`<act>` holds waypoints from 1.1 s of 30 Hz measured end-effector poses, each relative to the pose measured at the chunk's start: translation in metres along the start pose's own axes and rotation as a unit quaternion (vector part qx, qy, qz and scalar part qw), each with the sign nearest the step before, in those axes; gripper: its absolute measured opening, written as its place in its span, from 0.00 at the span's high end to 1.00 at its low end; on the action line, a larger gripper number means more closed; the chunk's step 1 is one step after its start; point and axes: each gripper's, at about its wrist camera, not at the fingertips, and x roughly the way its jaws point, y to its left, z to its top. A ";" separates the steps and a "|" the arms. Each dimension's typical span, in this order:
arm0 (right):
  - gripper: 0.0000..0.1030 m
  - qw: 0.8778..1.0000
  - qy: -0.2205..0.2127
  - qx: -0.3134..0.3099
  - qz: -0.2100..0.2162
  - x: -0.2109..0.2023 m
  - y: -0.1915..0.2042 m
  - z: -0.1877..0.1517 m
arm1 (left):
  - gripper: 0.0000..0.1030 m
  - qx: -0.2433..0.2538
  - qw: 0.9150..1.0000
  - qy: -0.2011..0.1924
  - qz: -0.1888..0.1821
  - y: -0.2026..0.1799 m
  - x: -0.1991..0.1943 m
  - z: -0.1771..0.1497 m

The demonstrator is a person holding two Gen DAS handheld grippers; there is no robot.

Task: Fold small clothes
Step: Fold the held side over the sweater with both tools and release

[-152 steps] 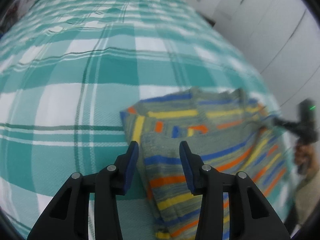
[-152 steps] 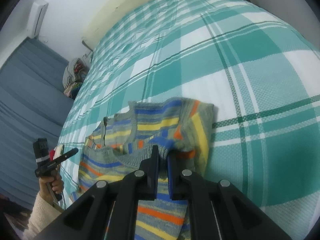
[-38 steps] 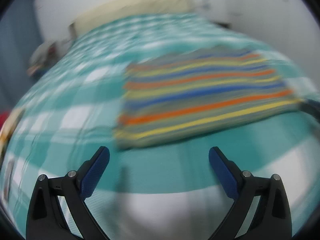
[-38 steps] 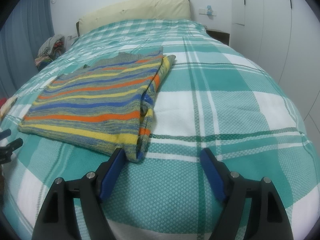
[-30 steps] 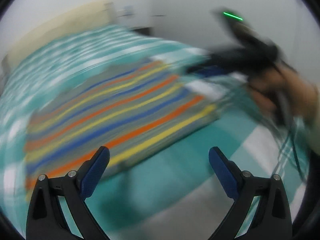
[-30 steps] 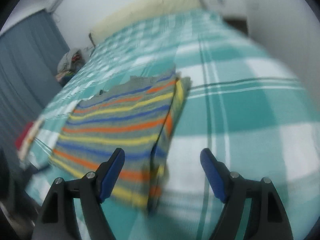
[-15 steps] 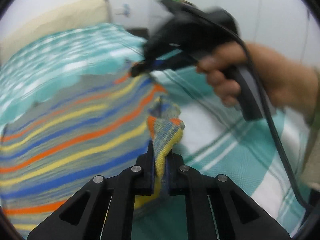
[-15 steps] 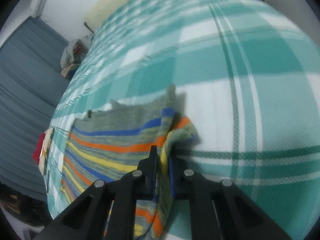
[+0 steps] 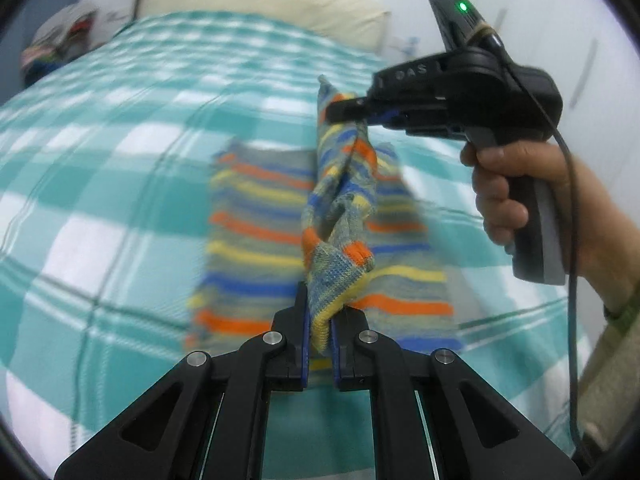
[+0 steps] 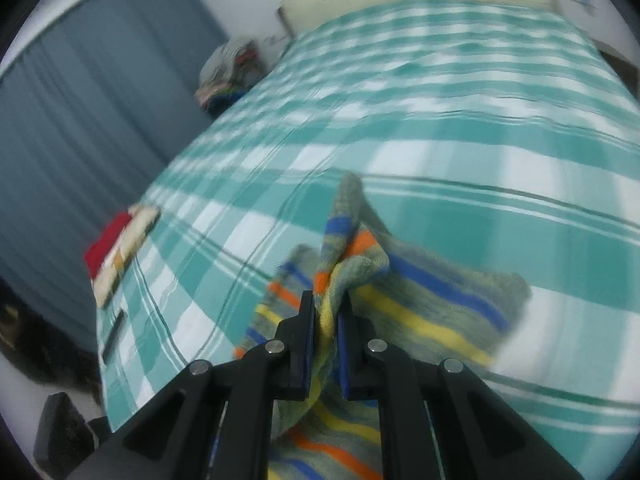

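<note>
A small striped knit sweater (image 9: pixel 256 236), grey with blue, orange and yellow bands, lies on a teal and white plaid bed (image 9: pixel 100 152). My left gripper (image 9: pixel 320 320) is shut on its near corner and holds that edge lifted. My right gripper (image 9: pixel 340 112), seen in the left wrist view ahead and to the right with the hand on its handle, is shut on the far corner of the same edge. In the right wrist view that gripper (image 10: pixel 324 320) pinches the sweater (image 10: pixel 420 304), which drapes down to the bed (image 10: pixel 480 120).
A cream headboard (image 9: pixel 260 4) stands at the far end of the bed. A pile of clothes (image 10: pixel 228 72) sits beside the bed by a blue curtain (image 10: pixel 80 100). A red and cream folded item (image 10: pixel 116 248) lies near the bed's left edge.
Both grippers, open a second ago, have shut on the sweater's right edge. They have since lifted that edge off the bed, and the fabric now hangs between them.
</note>
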 end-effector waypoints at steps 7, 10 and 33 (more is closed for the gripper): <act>0.71 0.999 0.008 0.016 0.041 0.053 0.016 -0.013 | 0.44 -0.070 0.997 0.020 0.032 0.044 0.002 -0.015; 0.71 0.999 -0.005 0.006 0.034 0.030 0.009 -0.020 | 0.37 -0.075 0.997 0.002 0.022 0.046 -0.003 -0.006; 0.71 0.997 -0.025 -0.066 -0.027 -0.052 -0.022 -0.088 | 0.26 -0.008 0.997 0.061 0.038 0.043 0.077 0.090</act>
